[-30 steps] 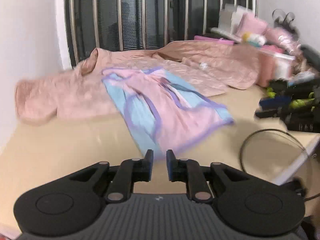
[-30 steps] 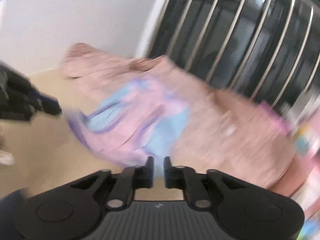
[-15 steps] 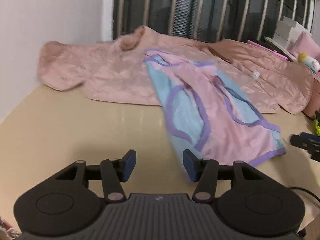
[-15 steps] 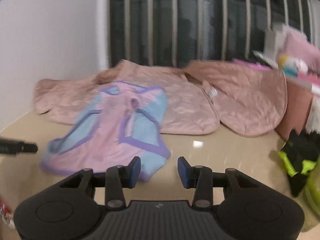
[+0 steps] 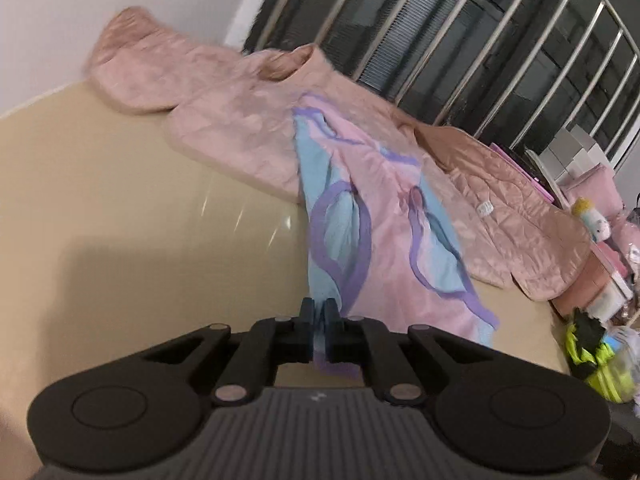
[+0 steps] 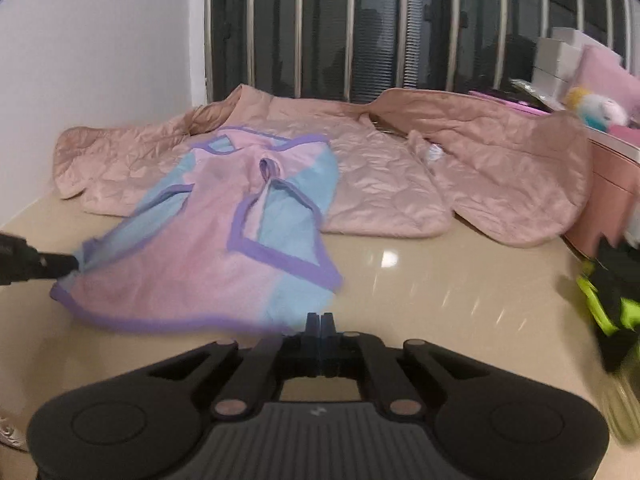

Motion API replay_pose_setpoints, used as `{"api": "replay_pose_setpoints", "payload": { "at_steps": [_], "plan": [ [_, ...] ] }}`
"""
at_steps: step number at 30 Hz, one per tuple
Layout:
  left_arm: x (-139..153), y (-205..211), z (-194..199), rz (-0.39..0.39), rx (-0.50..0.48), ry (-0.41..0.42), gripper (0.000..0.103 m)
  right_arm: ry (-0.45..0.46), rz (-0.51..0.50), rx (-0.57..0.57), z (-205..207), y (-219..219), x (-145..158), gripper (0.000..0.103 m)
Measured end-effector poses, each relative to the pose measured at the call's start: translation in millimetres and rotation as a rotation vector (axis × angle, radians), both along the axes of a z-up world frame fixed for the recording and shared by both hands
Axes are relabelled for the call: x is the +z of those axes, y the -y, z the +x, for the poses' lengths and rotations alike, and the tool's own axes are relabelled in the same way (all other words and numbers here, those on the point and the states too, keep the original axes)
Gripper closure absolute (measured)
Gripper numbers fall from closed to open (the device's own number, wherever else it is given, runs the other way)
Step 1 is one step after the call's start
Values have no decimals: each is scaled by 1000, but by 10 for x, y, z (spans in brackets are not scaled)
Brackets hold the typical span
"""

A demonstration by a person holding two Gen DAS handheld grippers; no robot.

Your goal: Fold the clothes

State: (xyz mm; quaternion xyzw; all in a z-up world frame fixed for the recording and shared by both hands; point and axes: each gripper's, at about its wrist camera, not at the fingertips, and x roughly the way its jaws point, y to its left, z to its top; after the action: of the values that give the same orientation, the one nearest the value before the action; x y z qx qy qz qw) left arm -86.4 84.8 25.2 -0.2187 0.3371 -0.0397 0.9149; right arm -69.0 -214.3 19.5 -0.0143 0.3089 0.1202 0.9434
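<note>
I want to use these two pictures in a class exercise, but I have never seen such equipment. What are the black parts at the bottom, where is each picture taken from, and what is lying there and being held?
No robot here: a person holds a two-finger gripper in each hand, and a fisheye camera on each looks forward along its fingers. The black shapes at the bottom are those grippers.

One picture is from the left gripper, the other from the right gripper. The left one also shows at the left edge of the right view.

On the beige table lies a pink, blue and purple-edged garment, partly over a pink quilted jacket.

The left gripper is shut on the garment's hem. The right gripper is shut at the hem's other end, though the blur hides whether it holds cloth.
</note>
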Motion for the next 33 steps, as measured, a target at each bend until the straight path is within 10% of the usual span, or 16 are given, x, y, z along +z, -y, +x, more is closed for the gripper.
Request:
{"api": "replay_pose_setpoints", "payload": {
  "at_steps": [6,9,14,24,27,33],
  "plan": [
    [48,-120,-497,108,-16,37,83,9,114,82,-574,175,175,100],
    [165,-85,-478,150,-46,105,70,14,172,123,-861,263,262,82],
    [344,136,-410,235,-99,226,66,61,92,117,-452,42,187,71],
    [129,160,-88,269,-344,156,66,-33,60,256,207,-380,74,71],
    [71,155,-95,265,-407,164,66,-84,73,262,242,-389,-16,96],
    [-9,260,-37,393,-493,129,62,-12,140,105,178,-131,54,98]
  ]
}}
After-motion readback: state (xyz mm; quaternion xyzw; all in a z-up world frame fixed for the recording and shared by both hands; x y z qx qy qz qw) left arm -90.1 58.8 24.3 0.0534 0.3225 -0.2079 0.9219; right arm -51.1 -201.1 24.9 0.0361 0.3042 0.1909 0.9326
